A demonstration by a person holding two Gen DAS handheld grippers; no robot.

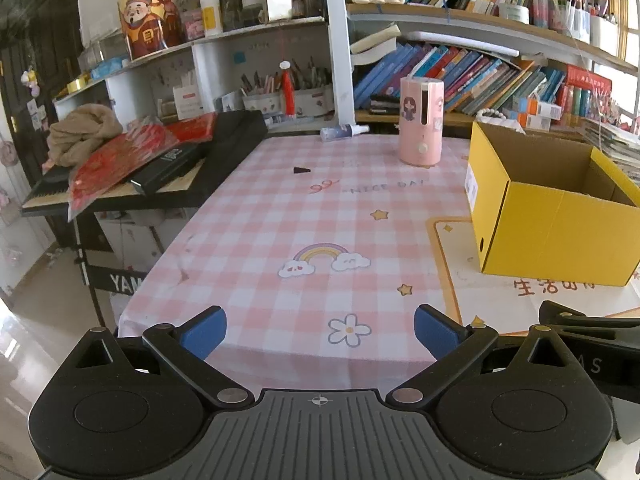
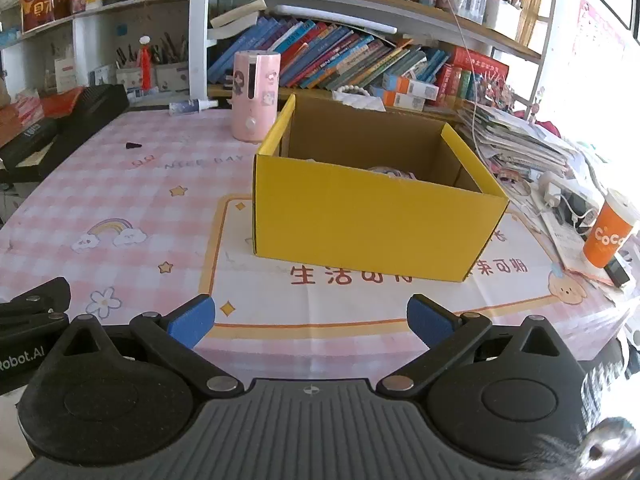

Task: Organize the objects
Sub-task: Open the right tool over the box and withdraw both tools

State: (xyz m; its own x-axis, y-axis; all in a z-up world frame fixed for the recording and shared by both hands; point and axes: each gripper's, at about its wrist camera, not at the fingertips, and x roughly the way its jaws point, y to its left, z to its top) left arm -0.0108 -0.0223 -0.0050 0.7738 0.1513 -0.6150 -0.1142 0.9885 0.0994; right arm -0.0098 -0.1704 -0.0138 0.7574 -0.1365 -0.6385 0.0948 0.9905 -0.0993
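Tablecloth (image 2: 120,184) bears yellow box (image 2: 372,220) beyond right gripper (image 2: 308,320).

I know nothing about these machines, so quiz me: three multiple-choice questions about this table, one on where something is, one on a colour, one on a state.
1. Where does the pink canister stand?
A. behind the box's left corner
B. inside the box
C. on a shelf

2. What colour is the box outside?
A. red
B. yellow
C. green

3. How are the left tongs and right tongs?
A. both open, empty
B. both shut
C. one gripping a cup

Answers: 1 A, it rises past that corner. 2 B, its walls are yellow. 3 A, blue tips apart, nothing between.
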